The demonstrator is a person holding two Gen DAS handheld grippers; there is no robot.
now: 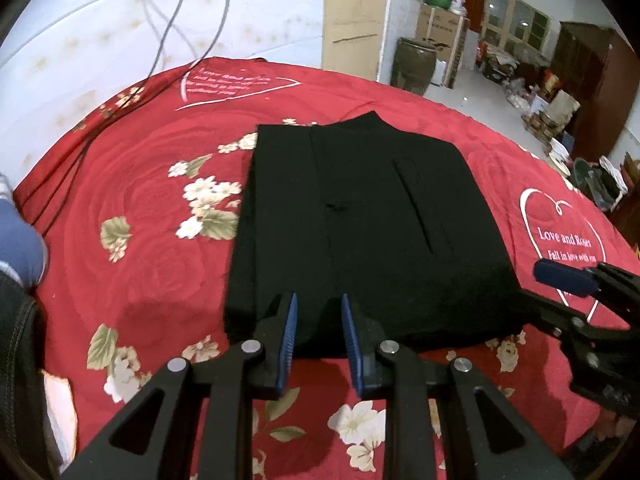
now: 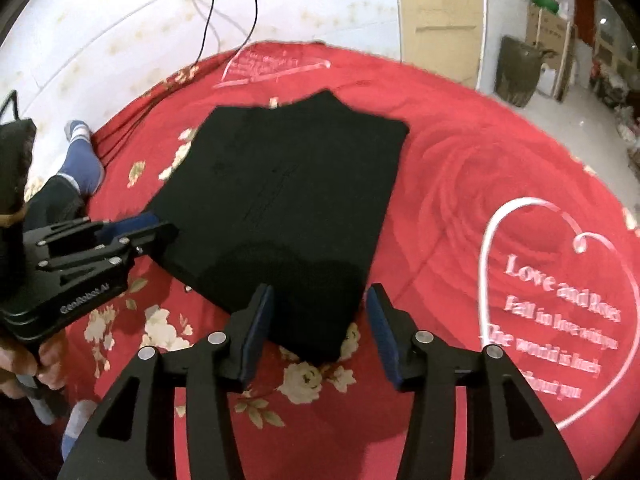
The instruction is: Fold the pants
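Both tools — left tool (image 1: 316, 344) and right tool (image 2: 320, 336) — jaws apart, gripping nothing; black pants (image 1: 360, 220) already a compact rectangle on red bedspread (image 1: 140, 240) — folding looks essentially done.

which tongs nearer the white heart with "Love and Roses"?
Right. The right tongs sit at the pants' near corner, heart just beside them. The left tongs are across the pants, farther off.
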